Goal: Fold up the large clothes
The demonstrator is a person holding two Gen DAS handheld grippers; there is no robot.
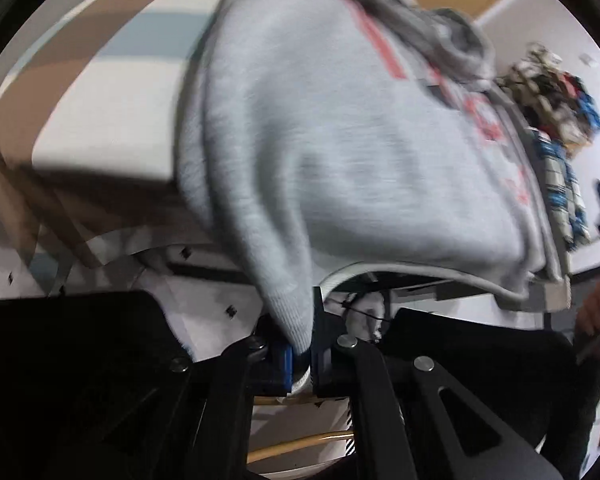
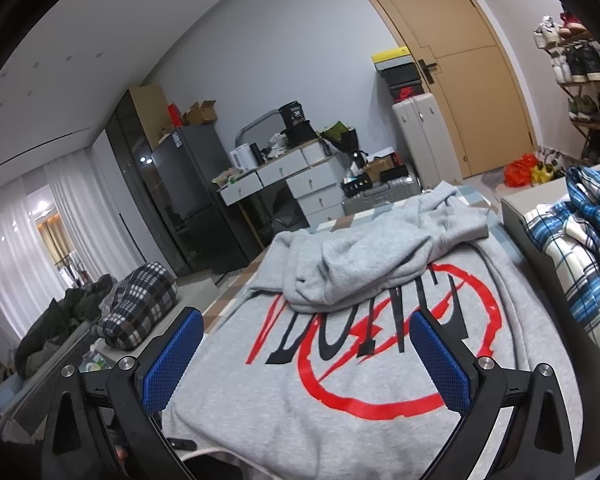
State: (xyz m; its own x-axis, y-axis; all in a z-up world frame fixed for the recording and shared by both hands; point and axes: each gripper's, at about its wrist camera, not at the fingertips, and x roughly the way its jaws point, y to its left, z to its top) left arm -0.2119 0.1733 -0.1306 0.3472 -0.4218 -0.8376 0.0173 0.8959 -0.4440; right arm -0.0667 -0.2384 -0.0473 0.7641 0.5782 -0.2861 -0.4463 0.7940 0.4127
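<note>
A large grey hoodie (image 2: 340, 360) with a red and black print lies spread on the bed, its sleeves and hood bunched across its far part (image 2: 364, 264). In the left wrist view the same grey hoodie (image 1: 340, 152) fills the frame, blurred, and one corner of it hangs down into my left gripper (image 1: 300, 350), which is shut on that corner. My right gripper (image 2: 306, 364) stands open above the near part of the hoodie, with the blue pads (image 2: 172, 356) wide apart and nothing between them.
A blue and white plaid garment (image 2: 580, 248) lies on a low surface to the right of the hoodie. The striped bed cover (image 1: 100, 92) shows at the left. Beyond the bed stand a dark fridge (image 2: 188, 196), a cluttered desk (image 2: 284, 168), suitcases and a door (image 2: 468, 72).
</note>
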